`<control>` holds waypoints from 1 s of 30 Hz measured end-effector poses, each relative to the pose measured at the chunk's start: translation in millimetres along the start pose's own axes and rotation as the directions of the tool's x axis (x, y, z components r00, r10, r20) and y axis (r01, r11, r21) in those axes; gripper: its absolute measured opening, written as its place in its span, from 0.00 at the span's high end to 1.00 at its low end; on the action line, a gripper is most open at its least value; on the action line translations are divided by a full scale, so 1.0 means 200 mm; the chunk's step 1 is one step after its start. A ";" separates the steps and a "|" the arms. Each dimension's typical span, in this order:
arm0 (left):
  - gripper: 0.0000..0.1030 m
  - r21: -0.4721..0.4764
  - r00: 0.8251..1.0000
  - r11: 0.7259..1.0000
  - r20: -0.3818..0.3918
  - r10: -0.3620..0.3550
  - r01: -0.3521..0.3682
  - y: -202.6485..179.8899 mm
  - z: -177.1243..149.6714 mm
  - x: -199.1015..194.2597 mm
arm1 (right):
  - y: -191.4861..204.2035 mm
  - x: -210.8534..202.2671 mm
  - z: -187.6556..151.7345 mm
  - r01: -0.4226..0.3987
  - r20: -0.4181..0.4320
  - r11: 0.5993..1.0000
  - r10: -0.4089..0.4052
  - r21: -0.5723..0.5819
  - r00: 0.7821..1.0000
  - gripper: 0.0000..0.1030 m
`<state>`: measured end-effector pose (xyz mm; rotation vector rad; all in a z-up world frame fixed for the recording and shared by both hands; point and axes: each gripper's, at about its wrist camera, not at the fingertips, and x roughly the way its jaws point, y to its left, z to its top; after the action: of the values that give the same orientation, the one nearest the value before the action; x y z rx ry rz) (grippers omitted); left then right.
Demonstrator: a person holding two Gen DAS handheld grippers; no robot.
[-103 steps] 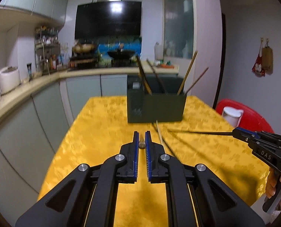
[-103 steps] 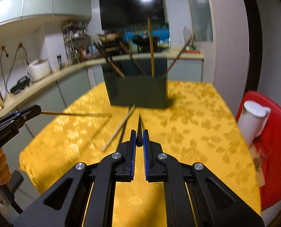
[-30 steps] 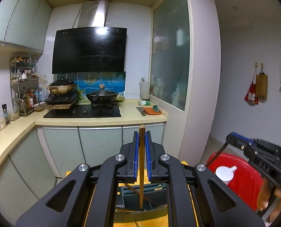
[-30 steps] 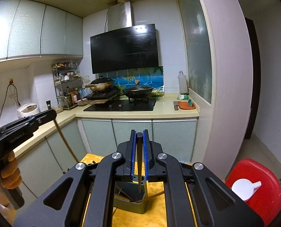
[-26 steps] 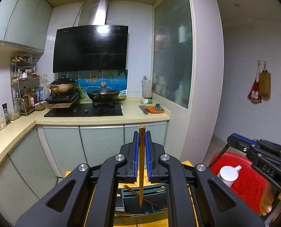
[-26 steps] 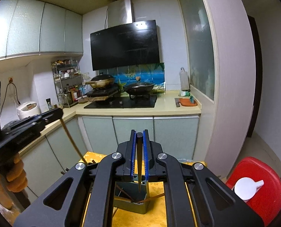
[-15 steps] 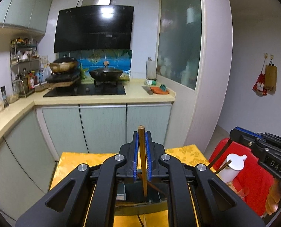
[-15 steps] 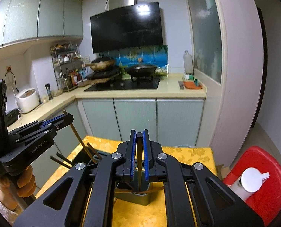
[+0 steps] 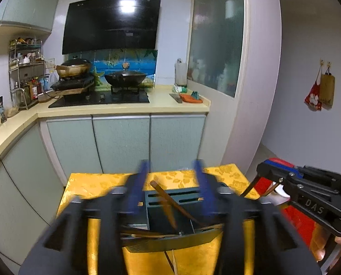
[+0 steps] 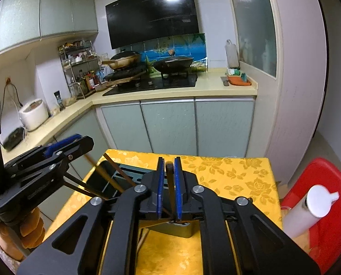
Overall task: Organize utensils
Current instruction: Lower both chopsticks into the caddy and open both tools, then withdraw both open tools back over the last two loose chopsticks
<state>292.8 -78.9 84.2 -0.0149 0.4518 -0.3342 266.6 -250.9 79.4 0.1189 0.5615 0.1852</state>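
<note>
Right hand-held gripper (image 9: 260, 169), "DAS" on its side

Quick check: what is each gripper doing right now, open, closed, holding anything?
Left gripper: open, jaws have just been opening; wooden chopstick between them, unpressed.
Right gripper: shut on a dark chopstick.

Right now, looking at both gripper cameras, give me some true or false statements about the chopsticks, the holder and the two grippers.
1. The left gripper has its jaws apart. True; they have just been opening, and the brown wooden chopstick leans loose in the dark green rectangular utensil holder.
2. The right gripper is empty. False: it clamps a dark chopstick.
3. The holder stands on a yellow floral tablecloth. True.
4. The holder has no chopsticks in it. False: several lean inside.
</note>
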 end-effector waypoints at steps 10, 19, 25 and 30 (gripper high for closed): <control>0.21 -0.011 0.999 1.000 0.026 0.029 -0.029 0.02 -0.01 -0.10 | 0.00 -0.08 0.00 0.003 0.040 1.000 -0.004 0.023 0.999 0.51; 0.13 0.013 0.995 0.996 0.040 0.092 -0.093 0.03 -0.12 -0.21 | -0.01 -0.23 0.00 0.009 0.098 0.999 -0.013 0.033 0.995 0.51; 0.12 0.000 0.994 0.995 0.035 0.104 -0.104 0.07 -0.18 -0.29 | -0.01 -0.37 -0.07 0.024 0.150 0.999 -0.028 0.024 0.988 0.49; 0.12 0.001 0.991 0.992 0.029 0.130 -0.130 0.10 -0.31 -0.35 | 0.01 -0.44 -0.19 0.054 0.170 0.999 -0.053 -0.002 0.984 0.48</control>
<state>213.4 -34.1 56.7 0.0128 0.4215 -0.2066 173.0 -265.7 93.7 0.1114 0.3935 0.1231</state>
